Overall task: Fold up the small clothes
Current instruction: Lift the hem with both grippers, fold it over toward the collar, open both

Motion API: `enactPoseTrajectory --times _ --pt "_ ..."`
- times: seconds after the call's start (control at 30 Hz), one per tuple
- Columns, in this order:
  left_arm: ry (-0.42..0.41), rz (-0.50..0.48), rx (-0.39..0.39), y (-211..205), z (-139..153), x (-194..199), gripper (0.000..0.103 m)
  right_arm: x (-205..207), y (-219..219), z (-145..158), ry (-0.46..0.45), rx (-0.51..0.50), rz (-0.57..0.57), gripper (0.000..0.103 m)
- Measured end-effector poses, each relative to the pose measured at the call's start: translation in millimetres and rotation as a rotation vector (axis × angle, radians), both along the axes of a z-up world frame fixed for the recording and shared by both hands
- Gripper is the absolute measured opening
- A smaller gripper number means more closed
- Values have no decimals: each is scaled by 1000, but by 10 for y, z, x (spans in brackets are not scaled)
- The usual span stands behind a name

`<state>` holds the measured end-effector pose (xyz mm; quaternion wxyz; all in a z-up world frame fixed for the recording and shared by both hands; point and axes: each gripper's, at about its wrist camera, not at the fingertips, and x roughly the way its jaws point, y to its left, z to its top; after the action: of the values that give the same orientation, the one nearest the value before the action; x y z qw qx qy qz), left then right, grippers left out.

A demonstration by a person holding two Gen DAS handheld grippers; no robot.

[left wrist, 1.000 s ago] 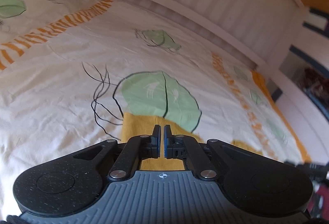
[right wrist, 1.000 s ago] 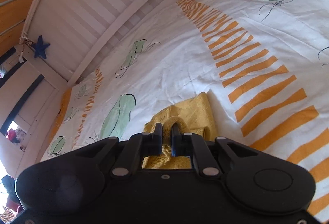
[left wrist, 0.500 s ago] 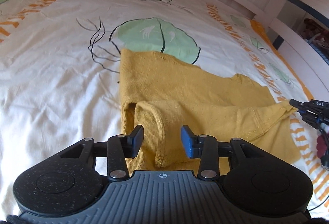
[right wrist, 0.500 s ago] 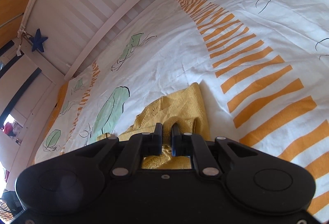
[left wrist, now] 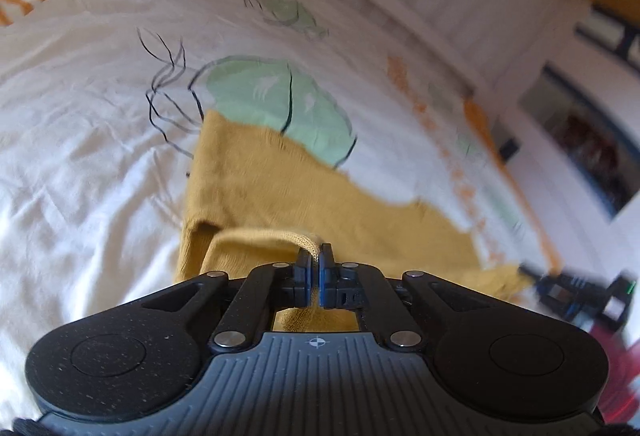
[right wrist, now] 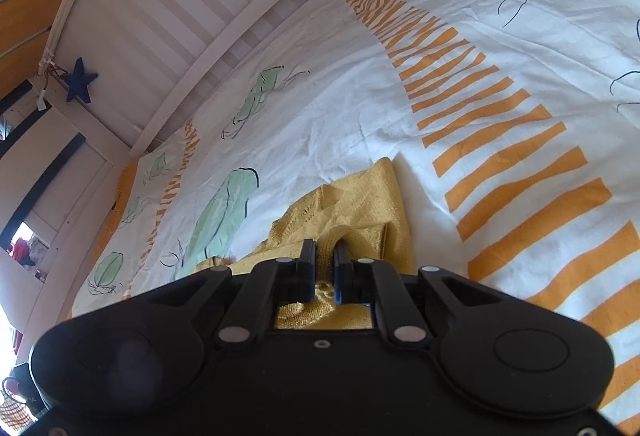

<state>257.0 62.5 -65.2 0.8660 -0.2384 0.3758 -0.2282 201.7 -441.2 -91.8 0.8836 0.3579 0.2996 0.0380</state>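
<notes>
Half a second ago the left gripper [left wrist: 315, 256] stood with its jaws apart on either side of a raised fold of the yellow knit top [left wrist: 256, 175]; now they have snapped shut on that fold, a rolled lip of knit pinched between the pads and bulging just ahead of the tips; the right gripper [right wrist: 324, 250] has not budged and stays clamped on its own bunched hem of the same garment [right wrist: 360, 203]; so both ends are now in hand, and I judge the cloth ready to be lifted and carried over for a fold. The top lies flat on the patterned bedspread [left wrist: 80, 155], spreading forward and to the right of the left tool, its far edge crossing a green leaf print [left wrist: 264, 95]; ahead of the right tool only a short tongue of knit shows, with orange stripes [right wrist: 500, 163] off to the right. Room is generous: open sheet runs well ahead of both tools and out to the left of the left one; the white slatted bed rail [right wrist: 248, 35] sits far beyond the cloth, the only hard edge, and it looks well apart from any likely fold line.
</notes>
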Motion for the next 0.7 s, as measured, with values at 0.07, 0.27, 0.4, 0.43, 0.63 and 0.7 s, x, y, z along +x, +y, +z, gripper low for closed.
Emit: enactPoseTrajectory --times 0.07,0.27,0.4,0.43,0.63,0.7 --pt "1 47 -107 149 113 40 2 -46 0 90 -17 10 8 16" --pt "-39 148 -115 265 236 458 3 148 14 276 -47 -1 12 16" --pt "-5 159 -57 158 47 788 3 462 45 129 -2 -12 3 16" --pt "9 153 -42 146 -21 850 3 540 52 64 18 -21 -2 16" --pt "28 153 88 23 -227 1040 23 748 39 -240 93 -36 -50 23" --pt "-4 178 122 24 -178 1008 38 734 32 -262 96 -56 -66 25"
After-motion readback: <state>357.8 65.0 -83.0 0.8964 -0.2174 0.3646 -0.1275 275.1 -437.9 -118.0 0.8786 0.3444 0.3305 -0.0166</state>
